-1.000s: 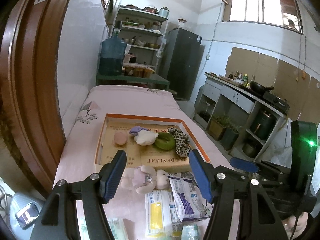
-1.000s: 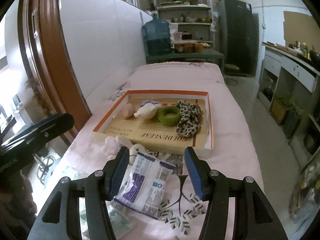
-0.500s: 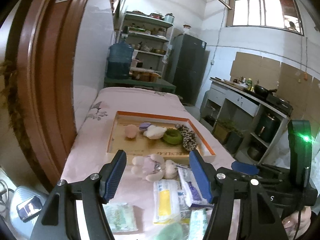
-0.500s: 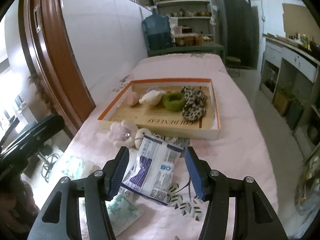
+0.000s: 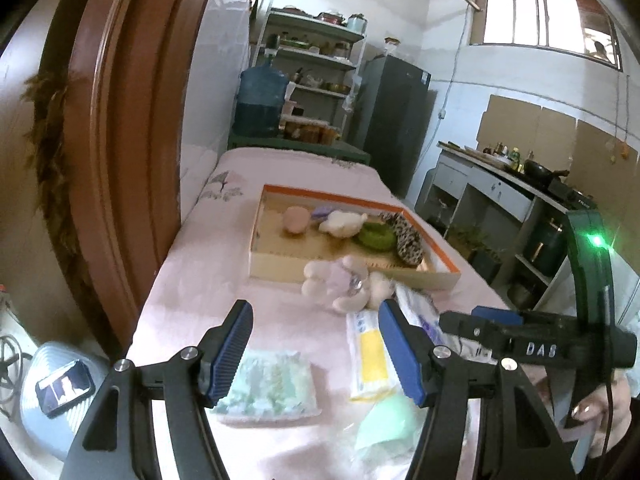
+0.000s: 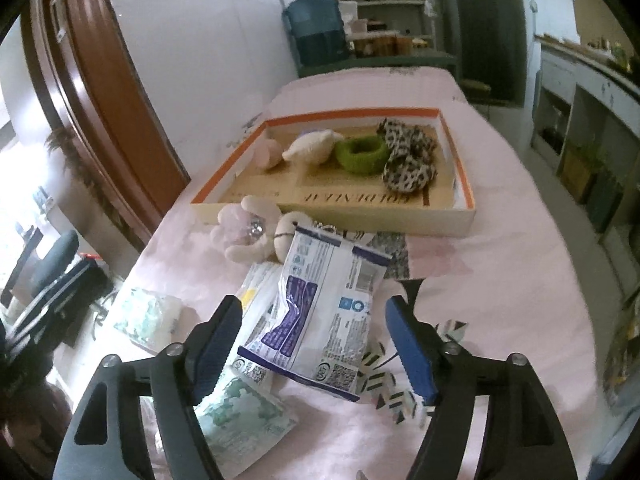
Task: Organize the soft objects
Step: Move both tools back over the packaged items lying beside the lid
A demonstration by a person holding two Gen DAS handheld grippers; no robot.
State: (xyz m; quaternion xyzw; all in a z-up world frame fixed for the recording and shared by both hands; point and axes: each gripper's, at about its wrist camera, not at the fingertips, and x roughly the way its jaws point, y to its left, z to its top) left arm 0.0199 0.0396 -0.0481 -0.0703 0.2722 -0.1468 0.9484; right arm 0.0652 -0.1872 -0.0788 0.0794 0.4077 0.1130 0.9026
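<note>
Kitchen-side room, pink floral-print bedcover [image 6: 500,240] as working surface, brown door frame [image 5: 120,120] along its left edge. Left gripper [image 5: 316,344]: blue-padded fingers [image 5: 232,350] spread wide, nothing between them, hovering above the near end of the cover. Right gripper [image 6: 314,344]: fingers likewise spread, empty, poised over a white-and-purple printed packet [image 6: 320,312] without touching it. Beneath and left of that packet, a white pack with a yellow panel [image 5: 370,354]; nearer the cover's left side, a mint-patterned tissue pack [image 5: 268,386]; a second mint-patterned pack [image 6: 240,416] under the right gripper's left finger; a pale green item [image 5: 386,426], blurred, at the near edge. Black-and-white striped cloth [image 6: 384,380] lies partly under the printed packet. Just beyond the packets, a pink-and-cream plush toy [image 6: 252,232] rests on the cover, touching the near wall of a shallow cardboard tray with an orange rim [image 6: 464,212]. Inside the tray, left to right: pink round soft piece [image 5: 295,220], small purple piece [image 5: 324,212], white plush [image 6: 310,148], green knitted ring [image 6: 360,154], leopard-print scrunchies [image 6: 408,160]. Background: blue water jug [image 5: 260,104], open shelving with jars [image 5: 316,60], dark refrigerator [image 5: 394,120], grey counter with a wok [image 5: 540,170], barred window [image 5: 540,24]. Phone on a pale stool [image 5: 64,384] by the door.
</note>
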